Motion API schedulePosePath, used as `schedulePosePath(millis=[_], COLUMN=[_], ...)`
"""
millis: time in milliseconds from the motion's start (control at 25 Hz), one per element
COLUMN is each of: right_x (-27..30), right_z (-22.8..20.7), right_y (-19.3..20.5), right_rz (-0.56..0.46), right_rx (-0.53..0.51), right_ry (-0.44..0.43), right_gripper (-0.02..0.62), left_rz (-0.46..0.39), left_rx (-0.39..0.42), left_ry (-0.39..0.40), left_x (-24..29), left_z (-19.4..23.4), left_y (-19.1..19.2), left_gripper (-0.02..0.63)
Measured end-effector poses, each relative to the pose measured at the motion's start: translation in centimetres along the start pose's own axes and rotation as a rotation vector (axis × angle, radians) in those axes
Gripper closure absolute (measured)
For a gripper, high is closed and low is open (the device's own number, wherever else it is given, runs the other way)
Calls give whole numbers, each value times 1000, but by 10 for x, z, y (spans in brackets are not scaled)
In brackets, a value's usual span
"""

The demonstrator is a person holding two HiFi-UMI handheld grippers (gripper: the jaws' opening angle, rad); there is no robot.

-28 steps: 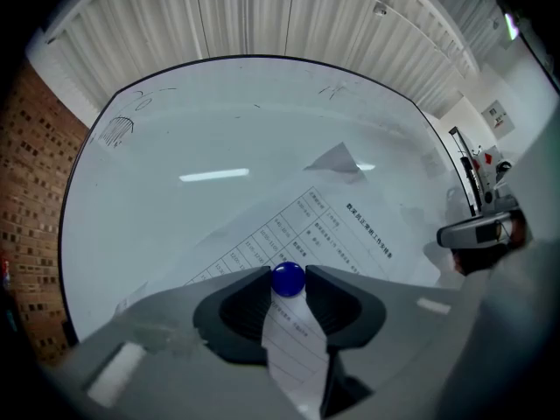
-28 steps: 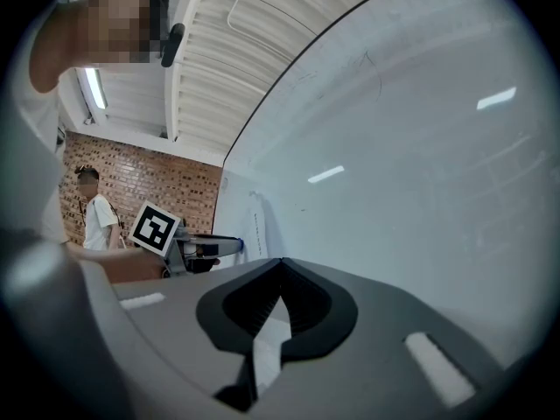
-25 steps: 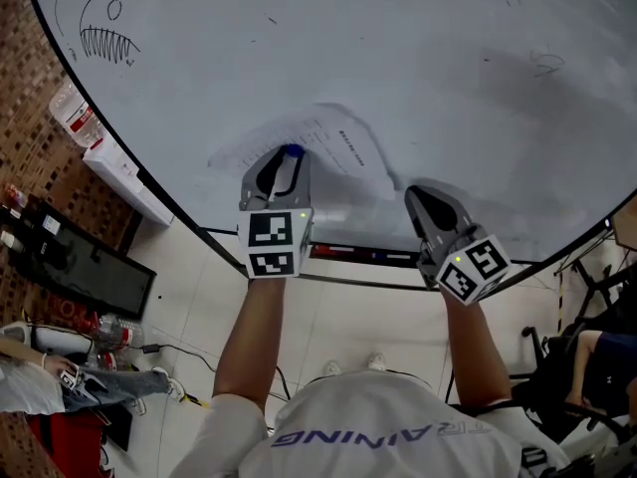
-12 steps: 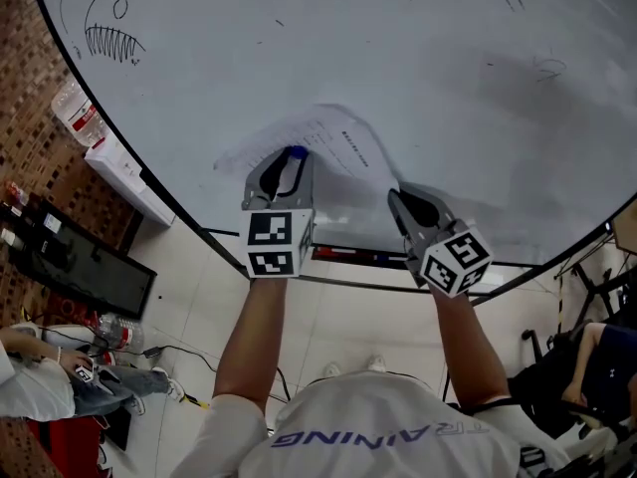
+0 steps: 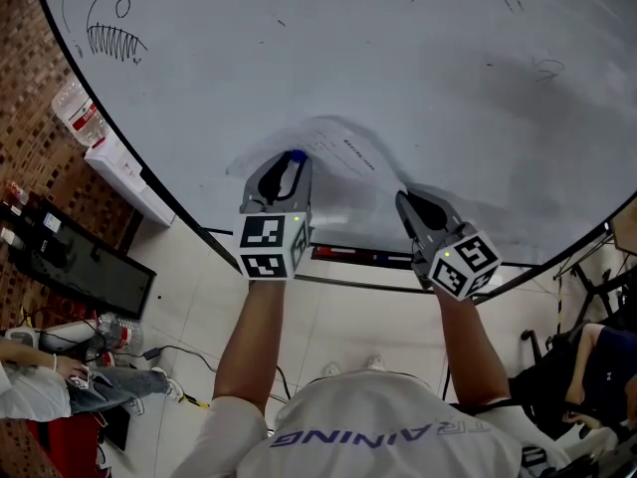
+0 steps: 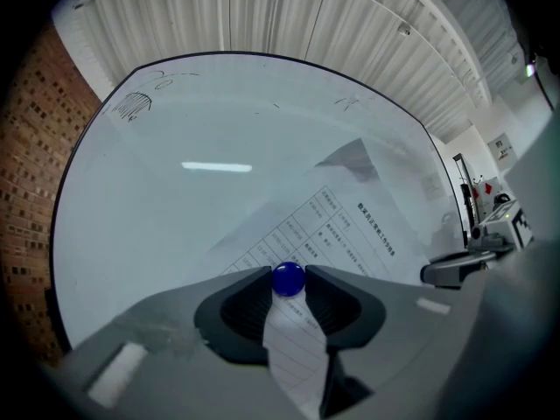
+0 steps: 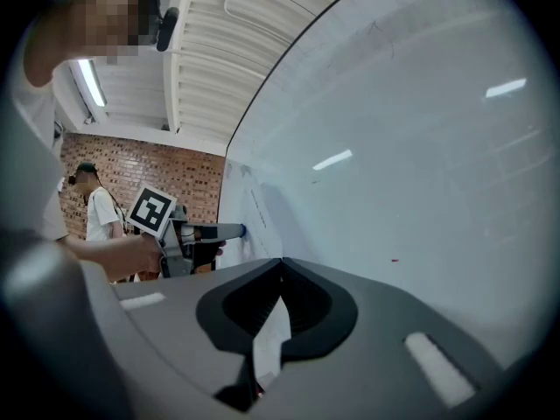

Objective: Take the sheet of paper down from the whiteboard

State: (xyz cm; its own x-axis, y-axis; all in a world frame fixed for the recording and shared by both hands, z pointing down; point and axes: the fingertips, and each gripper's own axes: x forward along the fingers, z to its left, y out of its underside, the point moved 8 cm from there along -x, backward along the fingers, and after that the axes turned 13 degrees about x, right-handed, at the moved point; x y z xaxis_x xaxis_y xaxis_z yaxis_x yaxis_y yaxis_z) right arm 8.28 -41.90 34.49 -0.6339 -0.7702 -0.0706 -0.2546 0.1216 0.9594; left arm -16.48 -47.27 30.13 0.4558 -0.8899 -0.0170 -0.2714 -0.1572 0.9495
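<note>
A printed sheet of paper (image 5: 343, 150) lies against the whiteboard (image 5: 418, 58), bowed away from it. A blue magnet (image 5: 295, 153) sits on the sheet's left part, and my left gripper (image 5: 291, 159) is shut on it; in the left gripper view the magnet (image 6: 288, 279) is pinched between both pads, with the paper (image 6: 350, 234) behind it. My right gripper (image 5: 403, 196) is at the sheet's lower right edge, level with the board. In the right gripper view its jaws (image 7: 280, 262) are shut on a strip of the paper (image 7: 272, 339).
A tray with a red marker (image 5: 350, 255) runs along the board's lower edge. A fish drawing (image 5: 105, 26) is at the board's upper left. On the floor to the left are a dark monitor (image 5: 80, 267), bottles (image 5: 117, 332) and a seated person (image 5: 60, 381).
The right gripper shifted slightly left along the board's lower edge. The paper bulges a little more off the board. The left gripper stayed on the magnet.
</note>
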Motion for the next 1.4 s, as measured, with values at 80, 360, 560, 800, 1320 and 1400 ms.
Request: schedulePosePath(millis=[80, 360, 560, 800, 1320, 1400], right_x=[-7, -43, -75, -106, -127, -129], right_z=[-4, -14, -20, -28, -22, -22], right_y=[0, 14, 24, 28, 22, 21], right_rz=[3, 49, 67, 24, 9, 7], right_rx=[11, 24, 21, 33, -20, -20], right_ry=[13, 69, 124, 188, 225, 225], right_gripper=[588, 588, 588, 588, 588, 588], left_rz=[5, 53, 112, 146, 123, 120], left_rx=[-13, -138, -231, -232, -220, -219], left_ry=[5, 31, 10, 1, 52, 54], left_x=[-6, -49, -89, -111, -106, -106], left_z=[-2, -11, -12, -17, -36, -38], left_y=[5, 42, 77, 97, 93, 93], left_gripper=[476, 476, 476, 476, 476, 476])
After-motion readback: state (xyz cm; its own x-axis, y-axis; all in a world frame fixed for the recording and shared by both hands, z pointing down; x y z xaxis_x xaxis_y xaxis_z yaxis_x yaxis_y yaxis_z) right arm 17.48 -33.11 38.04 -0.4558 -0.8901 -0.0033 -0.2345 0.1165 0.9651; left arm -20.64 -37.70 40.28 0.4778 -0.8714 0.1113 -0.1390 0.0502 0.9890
